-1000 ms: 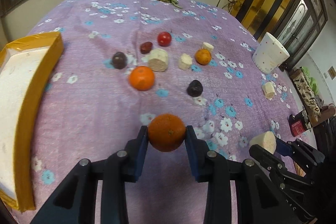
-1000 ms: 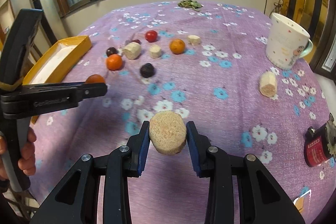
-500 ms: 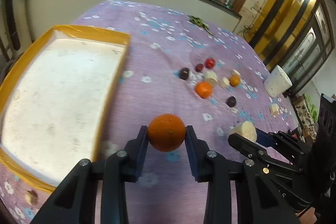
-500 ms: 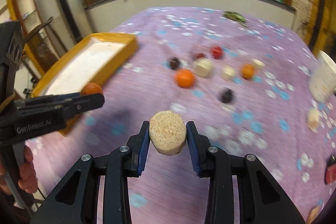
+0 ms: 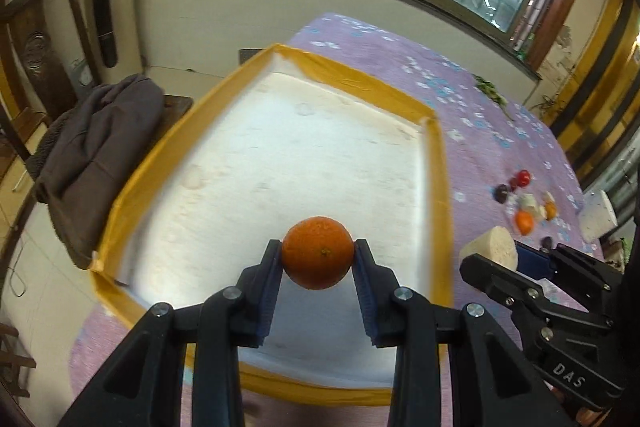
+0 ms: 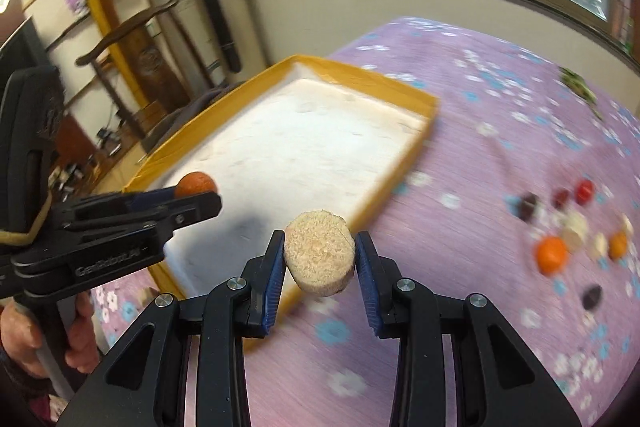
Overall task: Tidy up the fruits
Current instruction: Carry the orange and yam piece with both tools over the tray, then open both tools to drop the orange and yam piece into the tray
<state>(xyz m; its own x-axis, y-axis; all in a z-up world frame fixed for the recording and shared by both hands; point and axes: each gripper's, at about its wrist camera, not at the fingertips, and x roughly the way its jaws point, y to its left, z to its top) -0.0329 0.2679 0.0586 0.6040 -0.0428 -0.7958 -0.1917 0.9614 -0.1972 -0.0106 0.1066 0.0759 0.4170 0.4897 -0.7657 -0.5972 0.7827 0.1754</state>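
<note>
My left gripper [image 5: 318, 261] is shut on an orange [image 5: 318, 251] and holds it above the white floor of the yellow-rimmed tray [image 5: 436, 187]. My right gripper [image 6: 320, 259] is shut on a beige round chunk [image 6: 320, 257], held above the tray's [image 6: 404, 163] right rim. The left gripper with its orange [image 6: 196, 185] also shows in the right wrist view, over the tray. The right gripper's chunk [image 5: 490, 253] shows at the right of the left wrist view. Several loose fruits and beige chunks [image 6: 552, 253] lie on the purple floral cloth [image 6: 480, 115] to the right.
A white cup [image 5: 598, 217] stands past the loose fruits. A dark garment [image 5: 92, 151] hangs on a chair left of the table. A wooden chair [image 6: 136, 55] and shelves stand beyond the tray. Green leaves [image 6: 578, 87] lie at the table's far side.
Both grippers have swung left, away from the fruit cluster. The left one now holds its orange over the tray floor; the right one has reached the tray's right rim with its chunk.
</note>
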